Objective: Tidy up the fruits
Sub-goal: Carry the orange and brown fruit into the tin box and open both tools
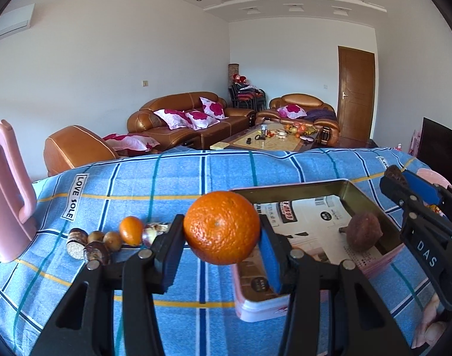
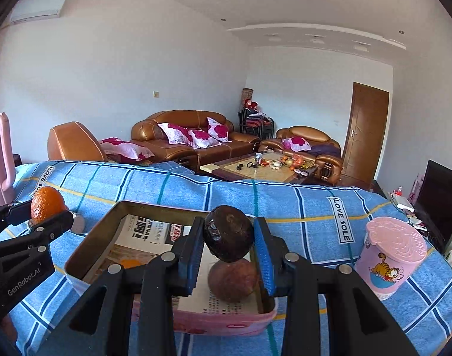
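The right gripper [image 2: 228, 250], pinching a dark fruit [image 2: 228, 233], hangs directly over the tin [image 2: 86, 244], while the left gripper [image 1: 221, 238] pinches the orange [image 1: 222, 227] just left of its rim.

you have a blue checked tablecloth [image 1: 181, 175] under everything (its labels read "love sole"). a tall pink plastic jug with a loop handle [image 1: 6, 190] stands at your far left, and a pink lidded cup with a cartoon cat [image 2: 392, 255] at your right. beyond sit a brown leather sofa [image 2: 190, 136] with pink flowered cushions [image 2: 196, 133], a cluttered coffee table [image 2: 264, 169] and a brown wooden door [image 2: 365, 130].
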`<action>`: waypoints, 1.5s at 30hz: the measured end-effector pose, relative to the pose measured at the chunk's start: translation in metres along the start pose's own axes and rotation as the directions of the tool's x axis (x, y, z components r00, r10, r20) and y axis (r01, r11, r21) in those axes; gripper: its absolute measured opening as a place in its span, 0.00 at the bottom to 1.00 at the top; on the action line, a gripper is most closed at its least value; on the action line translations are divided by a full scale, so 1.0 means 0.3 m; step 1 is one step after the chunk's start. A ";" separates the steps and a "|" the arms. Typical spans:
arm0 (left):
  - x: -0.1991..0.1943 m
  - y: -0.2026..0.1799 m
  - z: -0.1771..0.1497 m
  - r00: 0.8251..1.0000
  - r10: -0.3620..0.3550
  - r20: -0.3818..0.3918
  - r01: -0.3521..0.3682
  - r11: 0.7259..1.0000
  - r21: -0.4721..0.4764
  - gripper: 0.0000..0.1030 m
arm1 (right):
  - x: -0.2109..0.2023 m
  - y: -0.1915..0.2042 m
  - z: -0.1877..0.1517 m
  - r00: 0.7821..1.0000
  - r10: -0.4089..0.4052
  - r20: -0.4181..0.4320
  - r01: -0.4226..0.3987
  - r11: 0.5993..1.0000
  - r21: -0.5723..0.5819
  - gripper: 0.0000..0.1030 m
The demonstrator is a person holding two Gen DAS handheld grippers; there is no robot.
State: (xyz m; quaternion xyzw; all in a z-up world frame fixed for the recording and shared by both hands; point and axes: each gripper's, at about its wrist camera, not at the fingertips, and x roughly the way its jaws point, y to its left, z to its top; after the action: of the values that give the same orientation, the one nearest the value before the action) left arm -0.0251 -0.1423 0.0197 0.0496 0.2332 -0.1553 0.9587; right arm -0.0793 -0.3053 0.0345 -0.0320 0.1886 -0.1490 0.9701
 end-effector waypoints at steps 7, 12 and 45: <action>0.070 -0.116 0.029 0.997 -0.069 -0.042 0.068 0.998 -0.009 0.48 | 0.066 -0.105 0.008 0.998 -0.016 -0.054 0.021 0.995 0.094 0.35; 0.118 -0.157 0.041 0.992 -0.089 -0.087 0.088 0.996 -0.023 0.48 | 0.115 -0.109 0.012 0.995 0.018 -0.094 -0.006 0.993 0.119 0.35; 0.186 -0.111 0.026 0.981 -0.079 -0.179 0.059 0.992 -0.112 0.64 | 0.304 -0.096 -0.014 0.905 0.343 -0.252 -0.267 0.918 0.292 0.36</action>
State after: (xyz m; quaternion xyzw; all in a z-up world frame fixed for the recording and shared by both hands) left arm 0.0147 -0.1905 0.0000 0.0045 0.3296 -0.1705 0.9286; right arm -0.0082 -0.3601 0.0014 0.1439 0.3150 -0.0198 0.9379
